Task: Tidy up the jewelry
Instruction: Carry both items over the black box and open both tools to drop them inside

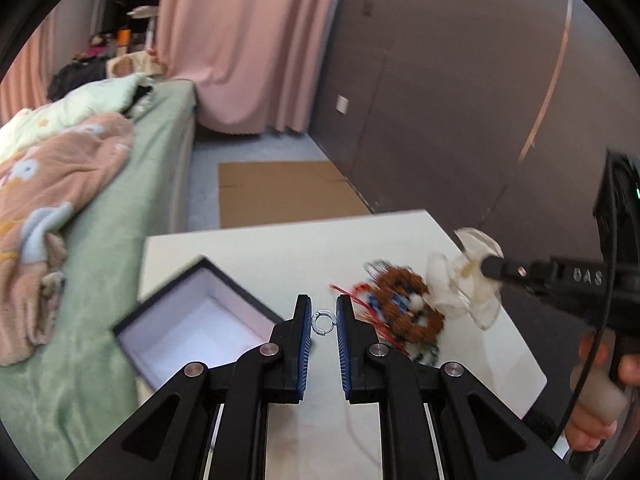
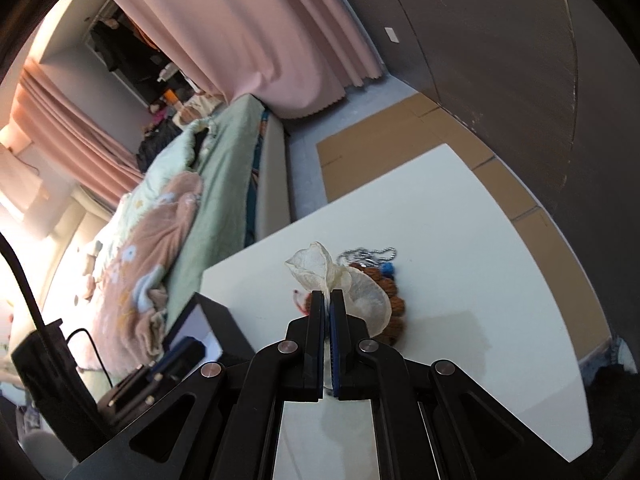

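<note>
The left gripper (image 1: 324, 316) points down at the white tabletop (image 1: 248, 248), and a small clear ring with a tiny gap in it (image 1: 323, 322) sits in line between its blue-padded fingertips (image 1: 305, 320). The jaws stand narrowly apart; the pads look close to the ring's rim, but whether they pinch it or it merely lies on the table below them cannot be told from this view. A light, narrow hold would suit so thin a piece.

Just to the left of this gripper and slightly nearer lies an open black box with a pale lining (image 1: 192, 320), its cavity bare. Judging by the task, this is where the pieces belong, so the ring has a short way to go.

To the right and a little ahead is the remaining heap of jewelry (image 1: 408, 308): a brown beaded bracelet, red cords, blue beads and a silvery ball chain, tangled together and blurred.

The right gripper (image 2: 328, 296) is clenched on a translucent off-white flower-shaped ornament with thin petals (image 2: 320, 264), gripping it where the petals gather so they fan out ahead of and beside the fingertips. It is held above the heap, which lies beyond and beneath it in the right wrist view. The black box shows low to the left of this gripper.
</note>
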{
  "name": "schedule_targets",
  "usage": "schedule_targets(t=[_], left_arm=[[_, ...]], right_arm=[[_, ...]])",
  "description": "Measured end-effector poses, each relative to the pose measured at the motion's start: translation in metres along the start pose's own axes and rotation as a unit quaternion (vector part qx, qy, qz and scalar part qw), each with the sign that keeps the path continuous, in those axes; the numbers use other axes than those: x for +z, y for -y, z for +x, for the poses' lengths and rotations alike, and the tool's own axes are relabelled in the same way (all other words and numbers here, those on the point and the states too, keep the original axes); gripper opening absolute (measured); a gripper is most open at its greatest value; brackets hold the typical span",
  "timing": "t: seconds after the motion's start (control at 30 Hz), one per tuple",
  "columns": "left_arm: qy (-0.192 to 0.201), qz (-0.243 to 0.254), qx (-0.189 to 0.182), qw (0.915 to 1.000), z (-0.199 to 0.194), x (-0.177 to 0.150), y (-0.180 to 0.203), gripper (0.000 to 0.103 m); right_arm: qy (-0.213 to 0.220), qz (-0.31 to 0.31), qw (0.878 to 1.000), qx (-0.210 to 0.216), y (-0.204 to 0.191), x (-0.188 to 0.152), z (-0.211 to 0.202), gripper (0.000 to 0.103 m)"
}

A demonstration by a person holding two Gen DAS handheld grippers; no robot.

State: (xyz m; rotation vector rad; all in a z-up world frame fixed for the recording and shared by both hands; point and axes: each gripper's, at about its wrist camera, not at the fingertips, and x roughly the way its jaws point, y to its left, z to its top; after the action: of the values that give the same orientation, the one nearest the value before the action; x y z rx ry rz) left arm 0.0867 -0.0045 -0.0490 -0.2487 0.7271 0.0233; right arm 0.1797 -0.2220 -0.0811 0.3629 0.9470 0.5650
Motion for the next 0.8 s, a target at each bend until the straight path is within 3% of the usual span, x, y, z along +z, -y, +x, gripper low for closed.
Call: schedule_targets(t=[0.27,0.3,0.33,0.4,0.47,0.8], left_arm=[[0.016,-0.063,0.043,0.9969,-0.017,0.013,-0.049,0.014],[0.014,-0.071,0.044,0.9964,-0.018,0.014,-0.053,0.018],[0.011,-0.084,0.044,0.9954,-0.020,0.015,-0.059,0.023],[0.018,-0.112,0.037,0.9928,-0.025,0.015,-0.071,0.061],[0.034,-0.135,0.037,0.9896,-0.034,0.015,-0.081,0.073],[0.059,-0.193,0.042,0.9785,-0.058,0.014,-0.115,0.074]], right_arm=[[0.023,0.005,0.998,0.049,-0.025,-0.006,0.000,0.004],[0.026,0.004,0.998,0.058,-0.029,-0.007,0.001,0.004],[0.028,0.003,0.998,0.064,-0.033,-0.008,0.002,0.004],[0.032,0.001,0.996,0.082,-0.043,-0.009,0.004,0.004],[0.031,-0.002,0.994,0.102,-0.052,-0.012,0.008,0.004],[0.006,-0.016,0.982,0.191,-0.098,-0.028,0.040,0.004]])
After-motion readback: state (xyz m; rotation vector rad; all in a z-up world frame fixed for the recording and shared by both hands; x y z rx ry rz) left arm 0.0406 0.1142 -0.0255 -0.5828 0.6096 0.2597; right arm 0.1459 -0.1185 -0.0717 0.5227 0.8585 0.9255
